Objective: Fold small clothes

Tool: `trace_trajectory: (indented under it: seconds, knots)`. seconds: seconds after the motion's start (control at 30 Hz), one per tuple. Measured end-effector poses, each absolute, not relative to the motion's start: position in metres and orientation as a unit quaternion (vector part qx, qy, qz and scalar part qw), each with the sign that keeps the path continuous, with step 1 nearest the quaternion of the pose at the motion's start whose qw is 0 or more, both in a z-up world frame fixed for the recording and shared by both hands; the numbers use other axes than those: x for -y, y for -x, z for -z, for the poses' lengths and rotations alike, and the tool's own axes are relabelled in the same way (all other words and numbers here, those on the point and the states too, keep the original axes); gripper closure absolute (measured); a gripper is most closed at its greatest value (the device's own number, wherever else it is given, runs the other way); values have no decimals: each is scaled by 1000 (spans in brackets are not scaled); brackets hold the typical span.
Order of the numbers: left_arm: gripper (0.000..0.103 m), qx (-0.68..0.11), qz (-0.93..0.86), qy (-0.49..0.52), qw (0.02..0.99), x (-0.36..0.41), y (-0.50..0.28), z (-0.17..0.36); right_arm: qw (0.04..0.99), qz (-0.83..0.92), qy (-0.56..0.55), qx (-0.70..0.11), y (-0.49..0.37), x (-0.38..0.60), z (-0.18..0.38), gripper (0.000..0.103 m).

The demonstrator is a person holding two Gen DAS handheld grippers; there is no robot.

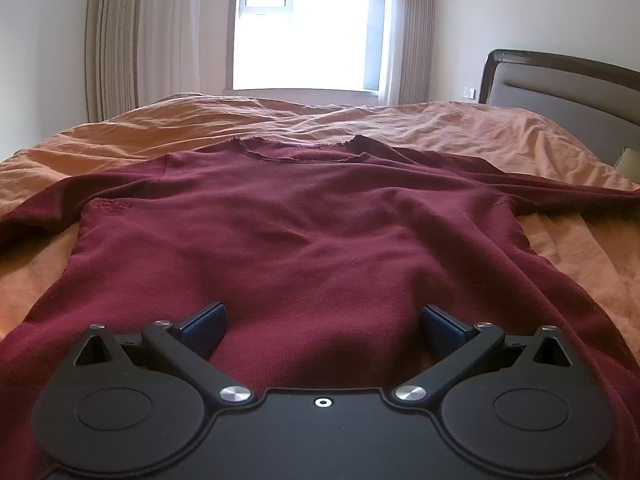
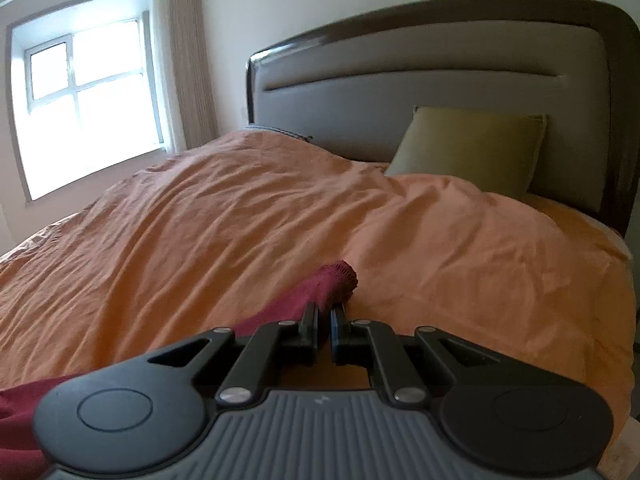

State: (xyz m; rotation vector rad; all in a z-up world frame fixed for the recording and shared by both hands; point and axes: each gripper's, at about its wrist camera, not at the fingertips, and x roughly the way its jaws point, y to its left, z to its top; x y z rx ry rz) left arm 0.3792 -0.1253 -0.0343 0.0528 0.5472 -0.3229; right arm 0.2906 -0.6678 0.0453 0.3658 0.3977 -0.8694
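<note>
A dark red sweater [image 1: 304,224] lies spread flat on the orange duvet [image 1: 168,120], collar far from me, sleeves stretched out to both sides. My left gripper [image 1: 322,326] hovers over the sweater's lower hem, open, with the blue-padded fingers wide apart and only cloth beneath them. In the right wrist view my right gripper [image 2: 325,322] is shut on the end of a sleeve [image 2: 320,288], whose ribbed cuff [image 2: 342,274] sticks out past the fingertips just above the duvet [image 2: 200,220].
A grey padded headboard [image 2: 420,92] with a dark frame stands at the bed's far end, with an olive cushion [image 2: 468,148] leaning on it. A bright window [image 1: 304,28] and beige curtains [image 1: 116,40] lie beyond the bed.
</note>
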Motion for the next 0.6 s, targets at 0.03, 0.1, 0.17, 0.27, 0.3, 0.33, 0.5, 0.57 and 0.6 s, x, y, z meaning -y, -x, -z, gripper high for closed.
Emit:
trace_trajectory:
  seconds: [0.03, 0.1, 0.17, 0.27, 0.3, 0.33, 0.5, 0.57, 0.6]
  knots:
    - [0, -275, 164, -25, 947, 124, -380, 31, 875, 414, -167, -185, -291, 662, -49, 96]
    - [1, -285, 174, -20, 943, 120, -381, 23, 886, 407, -144, -172, -293, 646, -60, 96]
    - [1, -287, 177, -10, 942, 115, -378, 13, 900, 390, -122, -151, -296, 627, -79, 96]
    - [1, -278, 176, -3, 944, 106, -373, -5, 926, 346, -91, -118, -306, 590, -108, 96]
    - [1, -274, 172, -4, 946, 102, -371, -11, 935, 329, -78, -108, -310, 575, -118, 96]
    - [1, -268, 167, -5, 949, 100, -368, -17, 943, 312, -61, -99, -315, 557, -127, 96]
    - [1, -237, 143, -13, 961, 76, -358, -41, 970, 231, 26, -76, -350, 467, -155, 96]
    - [1, -231, 128, -13, 964, 64, -356, -48, 975, 202, 60, -72, -365, 429, -156, 96]
    - [1, -228, 120, -11, 966, 58, -356, -52, 977, 188, 74, -72, -373, 412, -156, 96]
